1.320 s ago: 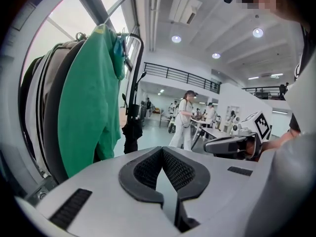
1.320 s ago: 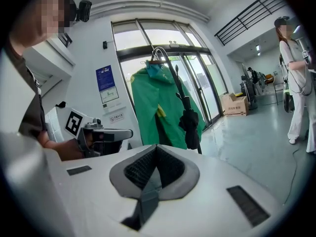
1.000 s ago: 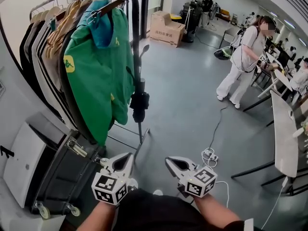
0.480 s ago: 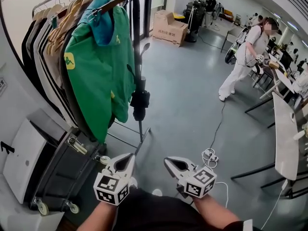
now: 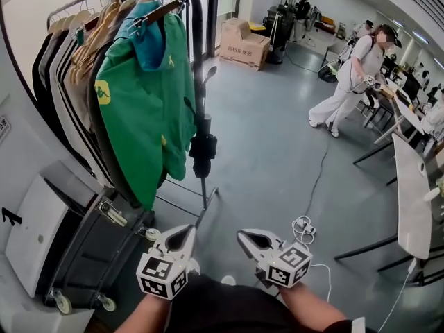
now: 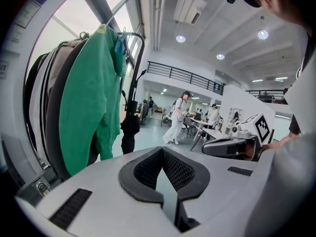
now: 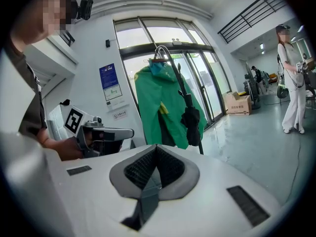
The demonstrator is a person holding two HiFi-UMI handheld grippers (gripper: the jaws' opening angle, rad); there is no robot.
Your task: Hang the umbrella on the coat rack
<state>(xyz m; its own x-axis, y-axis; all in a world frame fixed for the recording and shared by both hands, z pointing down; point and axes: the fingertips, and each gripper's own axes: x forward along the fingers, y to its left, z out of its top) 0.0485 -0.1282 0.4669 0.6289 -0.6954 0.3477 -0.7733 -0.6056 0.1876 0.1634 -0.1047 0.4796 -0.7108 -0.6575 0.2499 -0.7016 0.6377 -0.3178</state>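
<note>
Nearest the camera, the left gripper (image 5: 182, 232) and the right gripper (image 5: 244, 236) are held side by side above the grey floor (image 5: 277, 137). Each has its jaws closed together, with nothing between them. Left of the grippers, a dark suitcase (image 5: 90, 255) on wheels stands on the floor beside a white cabinet (image 5: 33, 234). To the right, a white cable (image 5: 302, 224) lies coiled on the floor, and a long table (image 5: 409, 193) runs along the right edge. Beyond the suitcase stands the coat rack (image 5: 197, 61), its rail crowded with hangers and clothes, a green jacket (image 5: 142, 109) outermost. The black umbrella (image 5: 202, 151), folded, hangs against the rack's upright post, clear of the floor and well apart from both grippers. Farther off, a cardboard box (image 5: 243, 41) rests near glass doors, and a person in white (image 5: 343, 82) stands by more desks.
</note>
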